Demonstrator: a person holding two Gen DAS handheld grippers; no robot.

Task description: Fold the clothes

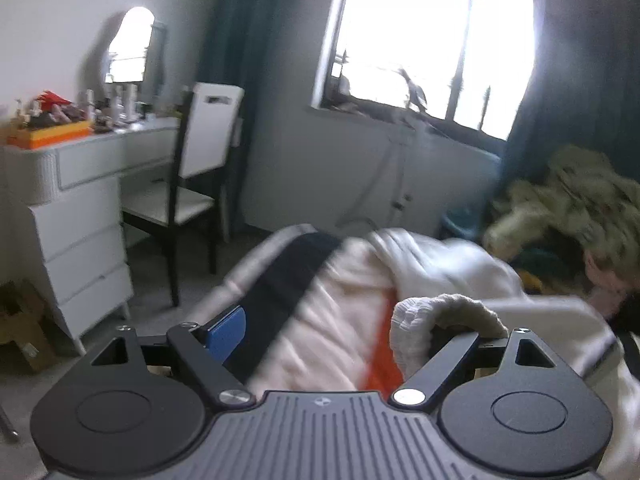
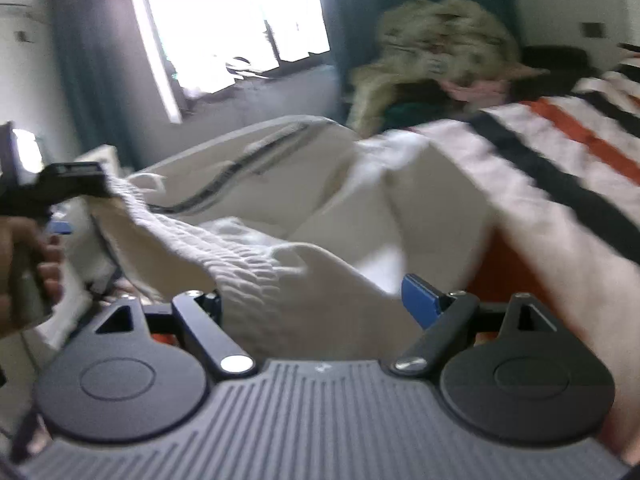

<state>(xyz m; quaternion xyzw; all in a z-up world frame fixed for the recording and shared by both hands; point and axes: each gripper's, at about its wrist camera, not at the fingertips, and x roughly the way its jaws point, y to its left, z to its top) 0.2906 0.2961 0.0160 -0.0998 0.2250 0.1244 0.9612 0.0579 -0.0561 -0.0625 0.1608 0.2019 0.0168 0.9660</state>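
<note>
A cream knitted garment (image 2: 240,256) with a thin dark stripe lies bunched on a bed with a white, black and orange striped cover (image 2: 560,152). In the right wrist view the right gripper (image 2: 320,304) stands wide open, the cloth draped over its left finger and lying between the blue pads (image 2: 420,300). The left gripper (image 2: 72,184) shows at the far left, held in a hand, with the garment's edge hanging from it. In the left wrist view the left gripper (image 1: 332,336) is wide open, a ribbed cuff (image 1: 432,320) draped over its right finger; one blue pad (image 1: 226,332) shows.
A white dressing table (image 1: 80,184) with a mirror and a dark chair (image 1: 192,168) stand at the left. A bright window (image 1: 432,40) with dark curtains is behind. A heap of olive-green fluffy clothes (image 1: 580,200) lies at the bed's far right.
</note>
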